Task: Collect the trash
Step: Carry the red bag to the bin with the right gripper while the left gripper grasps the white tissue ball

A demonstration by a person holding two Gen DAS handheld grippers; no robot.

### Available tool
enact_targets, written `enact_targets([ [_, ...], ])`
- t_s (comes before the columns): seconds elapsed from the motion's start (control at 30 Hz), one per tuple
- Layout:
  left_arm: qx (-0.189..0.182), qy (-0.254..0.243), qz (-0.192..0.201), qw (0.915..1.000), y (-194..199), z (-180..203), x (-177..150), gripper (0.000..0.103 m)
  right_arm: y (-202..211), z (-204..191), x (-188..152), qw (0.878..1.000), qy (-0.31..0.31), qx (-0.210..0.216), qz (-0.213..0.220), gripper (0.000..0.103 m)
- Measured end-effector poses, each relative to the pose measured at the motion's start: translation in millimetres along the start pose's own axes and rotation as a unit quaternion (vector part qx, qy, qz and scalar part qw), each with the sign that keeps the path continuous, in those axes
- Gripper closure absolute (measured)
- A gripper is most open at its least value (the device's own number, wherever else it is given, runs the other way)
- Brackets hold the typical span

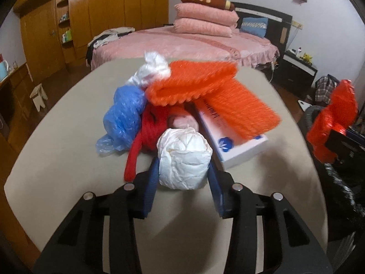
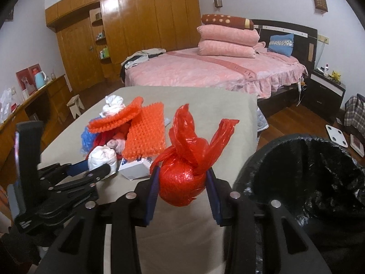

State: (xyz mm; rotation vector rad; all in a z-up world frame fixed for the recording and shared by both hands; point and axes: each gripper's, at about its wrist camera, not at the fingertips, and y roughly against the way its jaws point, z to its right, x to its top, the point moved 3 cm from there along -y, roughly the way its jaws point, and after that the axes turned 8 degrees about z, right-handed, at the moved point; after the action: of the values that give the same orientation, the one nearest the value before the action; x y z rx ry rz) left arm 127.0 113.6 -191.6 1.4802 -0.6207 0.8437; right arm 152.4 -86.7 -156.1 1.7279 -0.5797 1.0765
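Note:
A trash pile sits on the beige table (image 1: 68,137). My left gripper (image 1: 183,166) is shut on a white crumpled paper ball (image 1: 184,157) at the pile's near edge; it also shows in the right wrist view (image 2: 101,157). Behind it lie a blue plastic bag (image 1: 124,116), a red bag (image 1: 148,127), orange foam netting (image 1: 200,84), a white knotted bag (image 1: 152,68) and a white box (image 1: 237,141). My right gripper (image 2: 182,180) is shut on a knotted red plastic bag (image 2: 182,175), held above the table's right part beside the black-lined bin (image 2: 303,178).
The bin stands off the table's right edge. A pink bed (image 2: 216,70) with stacked pillows lies beyond the table. A wooden wardrobe (image 2: 136,27) lines the back wall, and a small stool (image 2: 76,105) stands on the floor at left.

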Motion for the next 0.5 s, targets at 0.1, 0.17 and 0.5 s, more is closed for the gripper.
enact_targets([
  [0.1, -0.011, -0.006, 0.014, 0.9998, 20, 8, 4, 0.063, 11, 5, 4, 1.0, -0.003, -0.002, 0.009, 0.064],
  [0.17, -0.02, -0.009, 0.022, 0.9995, 32, 15, 6, 0.063, 18, 8, 5, 1.0, -0.004, -0.006, 0.014, 0.064],
  [0.5, -0.092, -0.039, 0.054, 0.9935, 60, 74, 32, 0.063, 57, 53, 9, 0.998, -0.024, -0.056, 0.032, 0.064],
])
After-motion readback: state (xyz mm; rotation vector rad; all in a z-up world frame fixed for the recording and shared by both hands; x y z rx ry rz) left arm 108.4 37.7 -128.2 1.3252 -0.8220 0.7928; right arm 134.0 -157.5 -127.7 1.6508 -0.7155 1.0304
